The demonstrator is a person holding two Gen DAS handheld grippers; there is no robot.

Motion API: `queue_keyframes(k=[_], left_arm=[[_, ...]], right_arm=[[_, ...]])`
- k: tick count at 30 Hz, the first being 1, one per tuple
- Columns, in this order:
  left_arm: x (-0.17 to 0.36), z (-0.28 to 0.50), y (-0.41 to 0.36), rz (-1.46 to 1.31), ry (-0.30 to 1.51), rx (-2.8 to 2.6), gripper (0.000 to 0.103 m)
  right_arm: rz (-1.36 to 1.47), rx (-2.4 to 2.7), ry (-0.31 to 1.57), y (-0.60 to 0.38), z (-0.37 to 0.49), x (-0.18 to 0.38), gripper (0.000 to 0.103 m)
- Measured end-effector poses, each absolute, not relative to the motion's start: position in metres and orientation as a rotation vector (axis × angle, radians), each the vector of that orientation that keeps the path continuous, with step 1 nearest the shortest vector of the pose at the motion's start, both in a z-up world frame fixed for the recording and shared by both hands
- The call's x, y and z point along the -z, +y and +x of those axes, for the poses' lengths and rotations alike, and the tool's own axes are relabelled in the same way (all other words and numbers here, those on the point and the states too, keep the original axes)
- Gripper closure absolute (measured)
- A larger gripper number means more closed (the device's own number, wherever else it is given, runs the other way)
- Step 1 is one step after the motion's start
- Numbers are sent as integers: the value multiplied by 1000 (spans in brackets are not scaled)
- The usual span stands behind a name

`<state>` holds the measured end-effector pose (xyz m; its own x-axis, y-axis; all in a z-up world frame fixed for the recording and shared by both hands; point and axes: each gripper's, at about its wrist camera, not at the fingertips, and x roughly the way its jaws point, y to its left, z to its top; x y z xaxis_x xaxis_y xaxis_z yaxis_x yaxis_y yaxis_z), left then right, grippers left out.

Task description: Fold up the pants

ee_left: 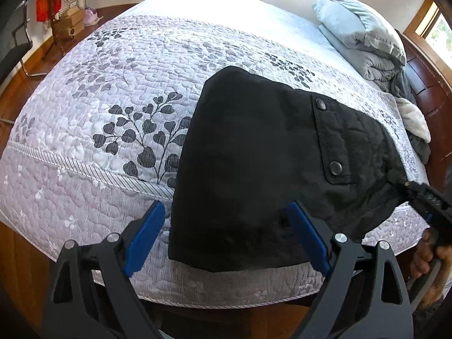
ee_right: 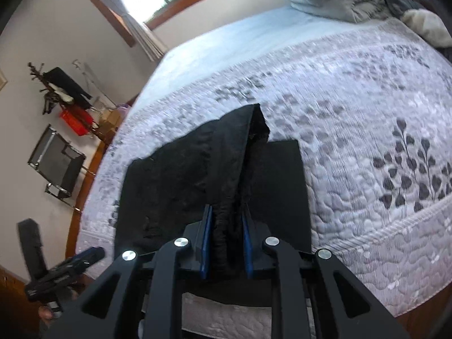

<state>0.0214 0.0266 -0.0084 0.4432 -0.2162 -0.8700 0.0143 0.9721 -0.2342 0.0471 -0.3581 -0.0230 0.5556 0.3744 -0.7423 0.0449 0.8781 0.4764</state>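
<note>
Black pants lie folded on the quilted bed, a snap-flap pocket facing up at their right. My left gripper hovers open over their near edge; its blue pads straddle the cloth without touching it. At the right edge of the left wrist view, my right gripper pinches the pants' right side. In the right wrist view that right gripper is shut on a bunched ridge of the black pants, lifting it into a peak above the flat layer. The left gripper shows at lower left, blurred.
The grey leaf-patterned quilt covers the bed to its near edge. A folded grey duvet and a white fleece lie at the headboard side. A chair, boxes and a coat rack stand on the wooden floor beyond.
</note>
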Motion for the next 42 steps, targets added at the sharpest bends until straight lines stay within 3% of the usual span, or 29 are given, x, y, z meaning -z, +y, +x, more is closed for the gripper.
queue_keyframes(k=[7, 9, 11, 21, 22, 23, 27, 28, 29, 34, 42], left_arm=[[10, 19, 19, -182, 1110, 141, 14], [10, 18, 17, -172, 1110, 141, 14], [11, 18, 14, -158, 1112, 144, 13], [25, 18, -1, -113, 1163, 160, 13], [26, 19, -2, -111, 1169, 161, 13], [28, 20, -4, -107, 1178, 163, 13], [33, 22, -5, -105, 1201, 172, 13], [33, 22, -5, -106, 1201, 168, 13], [33, 22, -4, -108, 1200, 167, 13], [33, 24, -3, -122, 1199, 167, 13], [36, 24, -5, -101, 1205, 170, 13]], right_arm=[[495, -186, 1022, -366, 51, 57, 80], [455, -169, 1043, -365, 53, 62, 73], [407, -134, 1055, -364, 51, 63, 55], [303, -142, 1057, -357, 30, 46, 52], [299, -145, 1065, -355, 30, 48, 58], [298, -146, 1078, -353, 31, 50, 70], [261, -140, 1081, -345, 32, 49, 73], [259, -138, 1066, -345, 30, 44, 79], [268, -140, 1037, -348, 28, 35, 93], [293, -189, 1004, -353, 24, 9, 94], [263, -122, 1124, -350, 25, 45, 88]])
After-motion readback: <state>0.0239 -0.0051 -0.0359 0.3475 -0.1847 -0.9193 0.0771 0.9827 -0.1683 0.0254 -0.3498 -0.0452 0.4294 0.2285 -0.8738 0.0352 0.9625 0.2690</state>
